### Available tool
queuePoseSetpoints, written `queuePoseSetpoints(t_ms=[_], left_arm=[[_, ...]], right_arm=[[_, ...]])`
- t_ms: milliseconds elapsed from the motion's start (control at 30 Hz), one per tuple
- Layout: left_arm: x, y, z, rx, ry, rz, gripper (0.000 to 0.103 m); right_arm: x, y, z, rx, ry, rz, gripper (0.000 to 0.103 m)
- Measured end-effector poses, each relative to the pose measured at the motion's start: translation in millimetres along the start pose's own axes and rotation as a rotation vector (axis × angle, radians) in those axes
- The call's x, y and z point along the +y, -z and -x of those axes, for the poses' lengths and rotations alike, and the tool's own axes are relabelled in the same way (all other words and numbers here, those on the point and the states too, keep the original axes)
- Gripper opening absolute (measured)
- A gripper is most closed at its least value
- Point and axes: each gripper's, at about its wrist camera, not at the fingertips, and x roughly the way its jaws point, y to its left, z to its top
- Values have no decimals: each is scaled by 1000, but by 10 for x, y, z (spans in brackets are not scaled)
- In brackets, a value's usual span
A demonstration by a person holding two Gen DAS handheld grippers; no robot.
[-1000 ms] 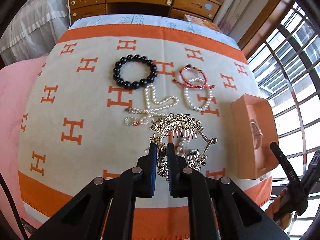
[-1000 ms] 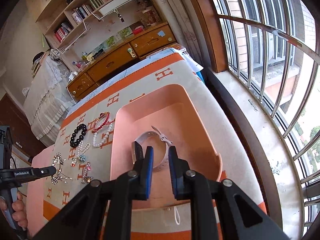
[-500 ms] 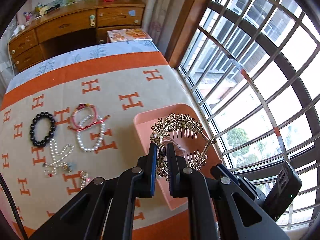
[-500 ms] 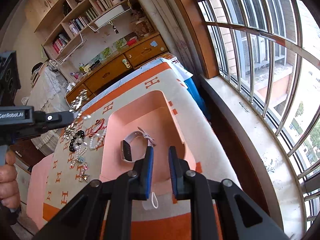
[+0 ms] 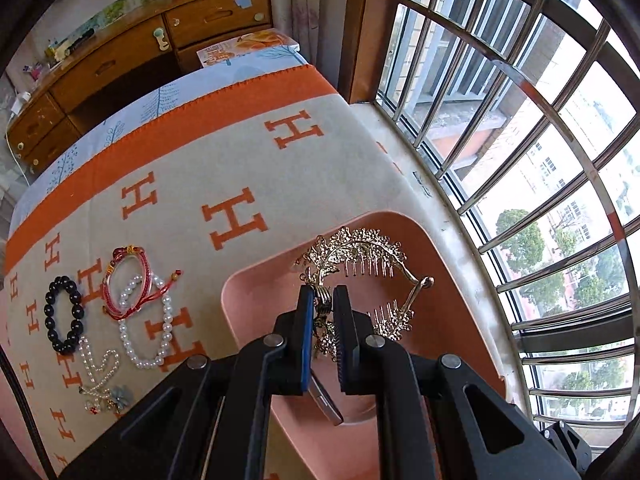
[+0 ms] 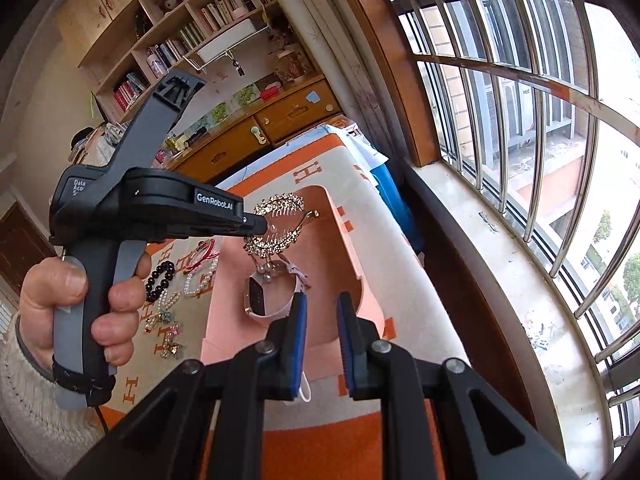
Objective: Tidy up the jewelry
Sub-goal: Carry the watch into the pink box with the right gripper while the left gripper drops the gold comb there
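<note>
My left gripper (image 5: 323, 303) is shut on a gold hair comb (image 5: 360, 256) and holds it in the air above the pink tray (image 5: 248, 280). In the right wrist view the comb (image 6: 276, 224) hangs from the left gripper (image 6: 256, 226) over the tray (image 6: 320, 196). A pink-strapped watch (image 6: 264, 300) lies in the tray. My right gripper (image 6: 322, 320) is empty, its jaws a narrow gap apart, above the tray's near edge. A black bead bracelet (image 5: 64, 314), a red cord bracelet (image 5: 128, 284) and pearl strands (image 5: 148, 328) lie on the blanket to the left.
The orange and cream H-pattern blanket (image 5: 224, 168) covers the surface. A barred window (image 5: 520, 160) and stone sill (image 6: 500, 264) run along the right. A wooden dresser (image 5: 140, 52) stands at the far end. Small brooches (image 6: 168, 336) lie near the blanket's front.
My left gripper has carried the gold comb rightwards from the blanket to above the pink tray. My right gripper has drawn back towards the tray's near edge.
</note>
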Motion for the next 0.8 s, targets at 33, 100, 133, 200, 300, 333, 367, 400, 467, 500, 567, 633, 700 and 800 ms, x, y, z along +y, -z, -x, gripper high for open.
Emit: queuePoseSetpoints(t_ms=[33, 100, 133, 200, 300, 333, 367, 400, 467, 500, 567, 633, 700, 800], left_arm=[[-5, -14, -14, 12, 24, 6, 7], [-19, -34, -55, 23, 53, 29, 8], [-21, -47, -70, 20, 55, 39, 8], [-10, -71, -106, 14, 91, 56, 8], [-8, -93, -190, -5, 74, 64, 8], [-9, -87, -226, -3, 60, 58, 9], [-10, -83, -262, 6, 55, 52, 10], [-2, -70, -260, -3, 52, 51, 18], [12, -47, -242, -1, 42, 44, 40], [23, -26, -230, 1, 40, 39, 56], [43, 27, -200, -1, 44, 28, 65], [21, 88, -190, 13, 54, 3, 65], [-26, 165, -198, 33, 54, -24, 65], [-118, 275, -189, 37, 33, -76, 66]], right_arm=[[3, 6, -9, 1, -2, 1, 16], [8, 15, -16, 1, -4, 1, 16], [5, 13, -23, 3, -6, 1, 16], [5, 13, -21, 3, -9, 1, 16], [7, 14, -22, 2, -7, 4, 16], [7, 14, -23, 3, -7, 5, 16], [9, 13, -21, 3, -7, 5, 16], [11, 14, -18, 3, -6, 7, 16], [19, 18, -15, 3, -5, 8, 16], [20, 18, -18, 4, -5, 8, 16], [29, 16, -32, 9, -6, 7, 16], [43, 18, -41, 12, -7, 7, 16], [58, 24, -52, 17, -10, 10, 16], [83, 28, -69, 25, -9, 14, 16]])
